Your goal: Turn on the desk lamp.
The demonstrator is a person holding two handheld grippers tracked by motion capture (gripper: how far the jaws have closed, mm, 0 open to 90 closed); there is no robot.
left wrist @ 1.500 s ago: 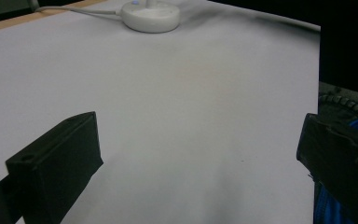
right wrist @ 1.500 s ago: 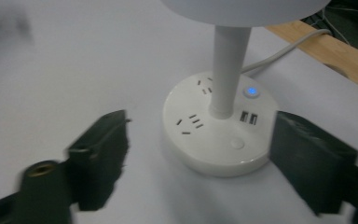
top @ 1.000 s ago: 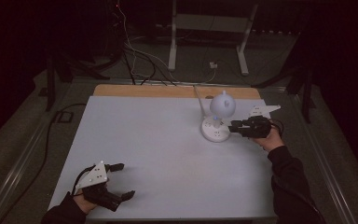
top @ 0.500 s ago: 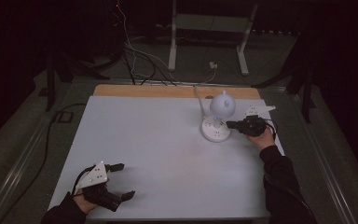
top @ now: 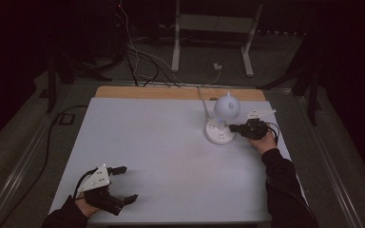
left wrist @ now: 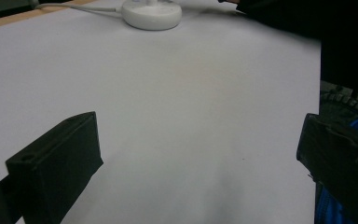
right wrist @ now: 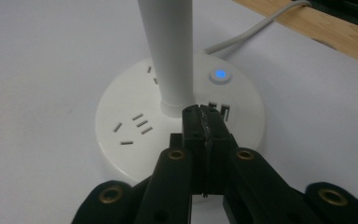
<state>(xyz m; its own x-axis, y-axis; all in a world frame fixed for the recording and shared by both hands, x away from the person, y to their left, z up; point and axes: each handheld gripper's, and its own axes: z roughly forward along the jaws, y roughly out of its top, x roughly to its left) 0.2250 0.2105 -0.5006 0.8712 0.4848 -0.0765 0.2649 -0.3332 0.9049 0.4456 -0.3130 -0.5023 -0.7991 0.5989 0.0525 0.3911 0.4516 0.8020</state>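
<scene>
A white desk lamp with a round head (top: 226, 107) stands on a round white base (top: 217, 134) at the table's back right. The base (right wrist: 135, 123) carries socket slots, USB ports and a button lit blue (right wrist: 220, 74); the stem (right wrist: 170, 46) rises from its middle. My right gripper (top: 234, 128) is shut with nothing between its jaws, its tips (right wrist: 205, 116) over the base just in front of the stem, near the USB ports. My left gripper (top: 122, 184) rests open at the front left of the table, jaws wide apart over bare surface (left wrist: 191, 135). The lamp base (left wrist: 152, 13) lies far ahead of it.
The white table (top: 161, 142) has a wooden strip (top: 171, 92) along its far edge. The lamp's white cable (top: 202, 99) runs back over that edge. Cables and a metal stand (top: 209, 28) lie on the dark floor beyond. A dark sleeve (left wrist: 284, 18) crosses behind the lamp base.
My right gripper has moved left toward the lamp and now has its shut tips over the base. The left gripper has stayed put.
</scene>
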